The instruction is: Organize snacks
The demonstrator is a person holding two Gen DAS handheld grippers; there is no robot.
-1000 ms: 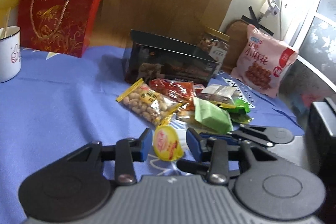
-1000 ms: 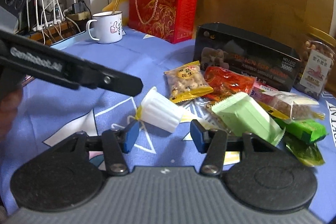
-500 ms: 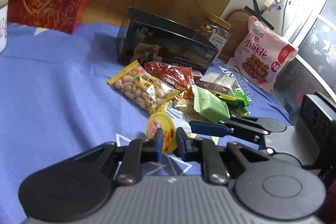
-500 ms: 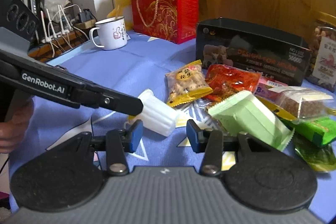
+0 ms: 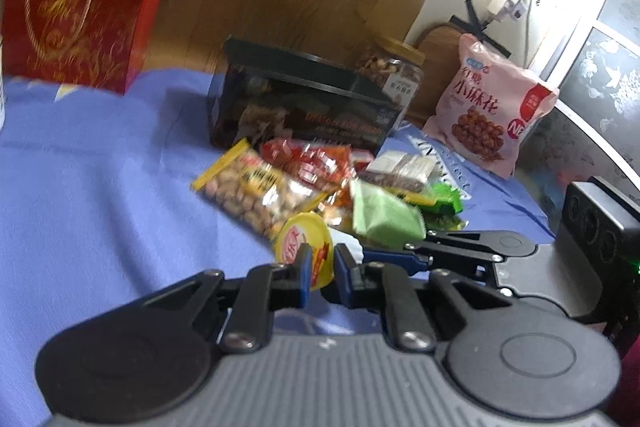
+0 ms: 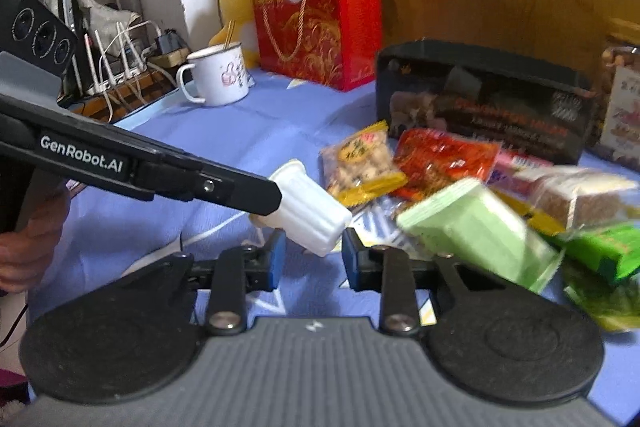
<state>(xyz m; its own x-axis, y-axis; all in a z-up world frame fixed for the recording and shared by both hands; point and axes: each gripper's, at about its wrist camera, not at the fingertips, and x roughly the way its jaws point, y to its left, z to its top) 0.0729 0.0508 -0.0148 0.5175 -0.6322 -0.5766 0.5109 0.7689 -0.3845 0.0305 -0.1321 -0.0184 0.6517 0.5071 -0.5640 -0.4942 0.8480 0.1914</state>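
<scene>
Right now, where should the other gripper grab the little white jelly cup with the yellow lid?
Probably around the ribbed white body near the bottom of the jelly cup, coming from below. The left gripper already pinches its yellow lid rim, so the cup hangs tilted, bottom toward the right gripper, whose jaws are closing either side of it, not yet touching.

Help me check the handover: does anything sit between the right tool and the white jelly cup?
Nothing visible does. The jelly cup, clamped at its yellow lid by the left tool, lies with its base between the right tool's closing fingers, and no packet intrudes. The green packet lies off to the side.
</scene>
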